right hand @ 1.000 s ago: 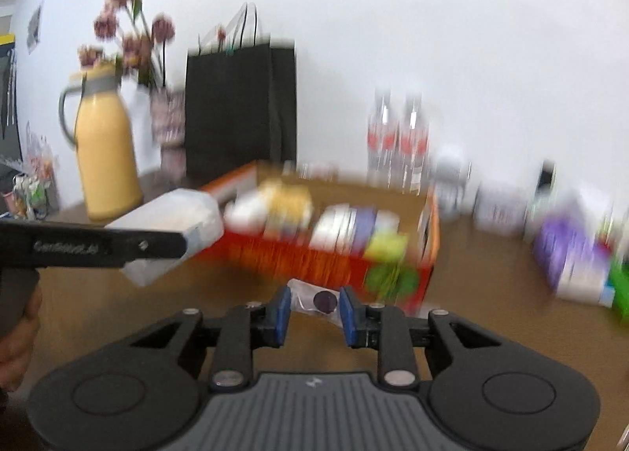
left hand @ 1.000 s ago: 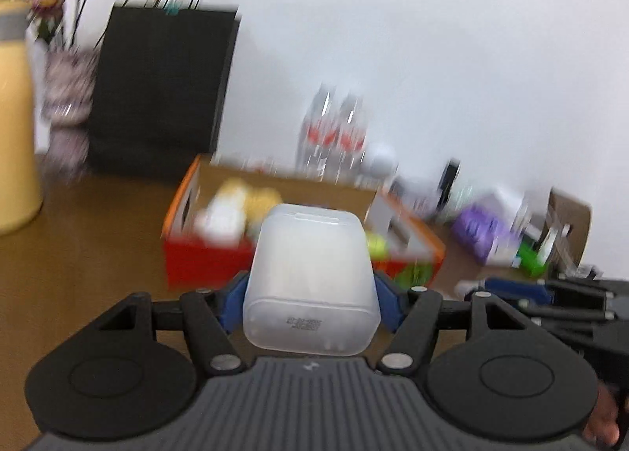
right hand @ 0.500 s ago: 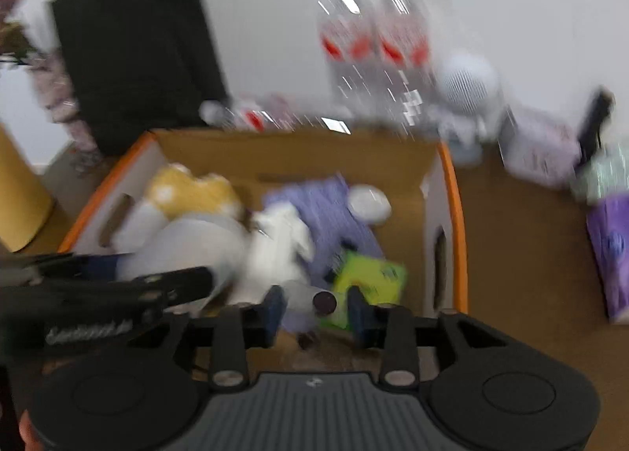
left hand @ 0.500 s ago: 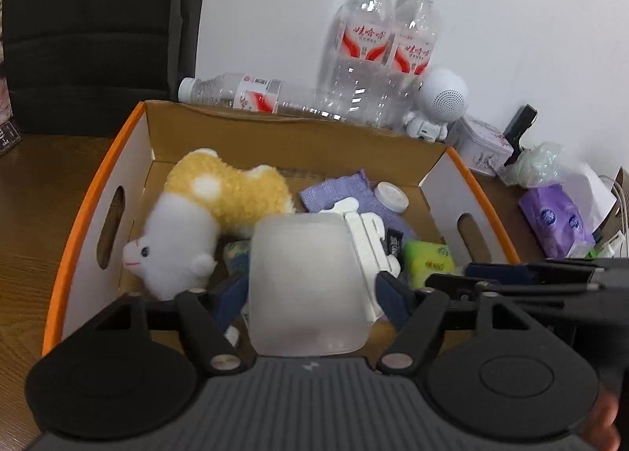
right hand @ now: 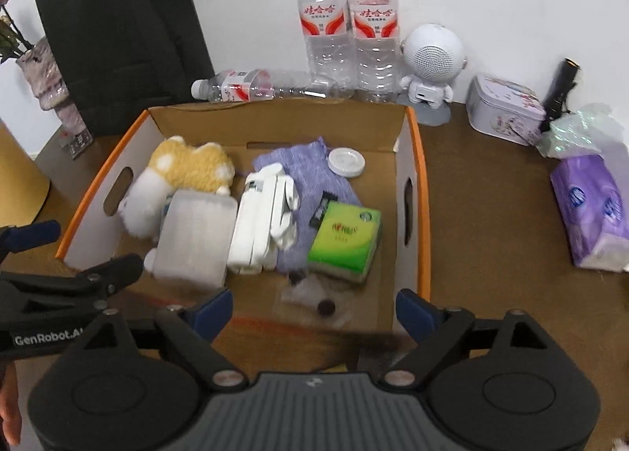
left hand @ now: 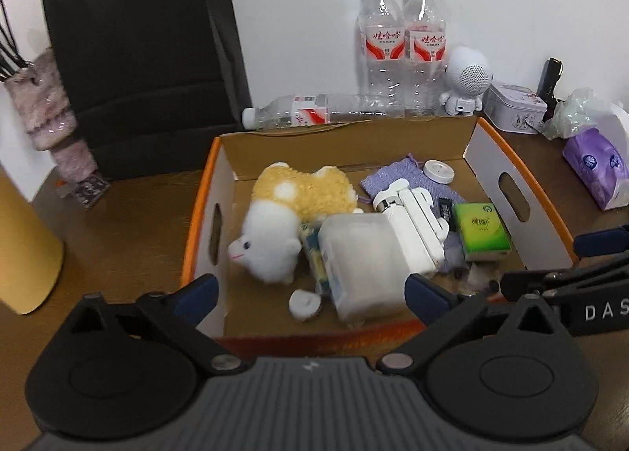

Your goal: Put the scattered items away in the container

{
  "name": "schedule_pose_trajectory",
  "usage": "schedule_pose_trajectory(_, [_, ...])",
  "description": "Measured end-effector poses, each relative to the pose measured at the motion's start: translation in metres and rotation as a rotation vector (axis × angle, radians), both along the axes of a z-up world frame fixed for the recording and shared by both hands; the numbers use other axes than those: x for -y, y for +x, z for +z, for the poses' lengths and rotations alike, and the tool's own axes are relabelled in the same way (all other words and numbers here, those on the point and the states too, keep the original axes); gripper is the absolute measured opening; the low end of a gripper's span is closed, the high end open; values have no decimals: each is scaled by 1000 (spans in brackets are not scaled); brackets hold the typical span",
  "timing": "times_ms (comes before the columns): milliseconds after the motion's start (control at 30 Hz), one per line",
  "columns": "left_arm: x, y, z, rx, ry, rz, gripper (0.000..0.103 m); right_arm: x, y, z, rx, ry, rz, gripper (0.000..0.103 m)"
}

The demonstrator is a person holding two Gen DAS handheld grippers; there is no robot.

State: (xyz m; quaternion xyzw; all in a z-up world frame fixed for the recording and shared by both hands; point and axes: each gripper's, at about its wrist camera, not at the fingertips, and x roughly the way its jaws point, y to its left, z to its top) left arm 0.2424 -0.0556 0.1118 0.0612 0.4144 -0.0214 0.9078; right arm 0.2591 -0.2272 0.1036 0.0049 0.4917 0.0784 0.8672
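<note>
Just then both grippers, the left gripper (left hand: pixel 310 294) and right gripper (right hand: pixel 314 307), had just spread wide, gripping nothing, above the orange-rimmed cardboard box (right hand: pixel 420 191), where the frosted plastic tub (left hand: pixel 359 260) and small clear packet (right hand: pixel 314 303) lay loose.

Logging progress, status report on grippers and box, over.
Left gripper and right gripper open, jaws just widened, nothing gripped. Frosted tub and small bag lie in box. Nothing in the way.
</note>
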Motion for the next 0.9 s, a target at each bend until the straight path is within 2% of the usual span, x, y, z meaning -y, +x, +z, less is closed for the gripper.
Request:
schedule_pose_trajectory(167, [-2,-32,25,47,24,8,103,1,-30,19,47,30,-1,90])
schedule_pose_trajectory(300, [-9,-58,42,115,-16,12,103,0,-55,35,112,45,-20,90])
schedule_pose_trajectory(400, [-15,-90,50,193,-81,-11,103,-2,-83,43,189,54,-22,90])
schedule_pose_trajectory(500, [-19,-131,46,289,-109,-20,103,-6,-124,38,322,54,-3,93])
schedule_pose_trajectory(567, [-22,-162,31,338,-126,-32,103,-6,-154,23,400,60,-1,98])
schedule_pose_trajectory(633, [-26,-189,4,345,-147,-40,103,-5,-182,-2,420,64,9,103])
schedule_pose_trajectory(767, [-27,-216,-55,305,-159,-43,103,-6,-213,-54,378,45,3,103])
schedule_pose_trajectory(900, [-32,-223,-89,253,-111,65,103,-8,-223,-87,344,17,8,103])
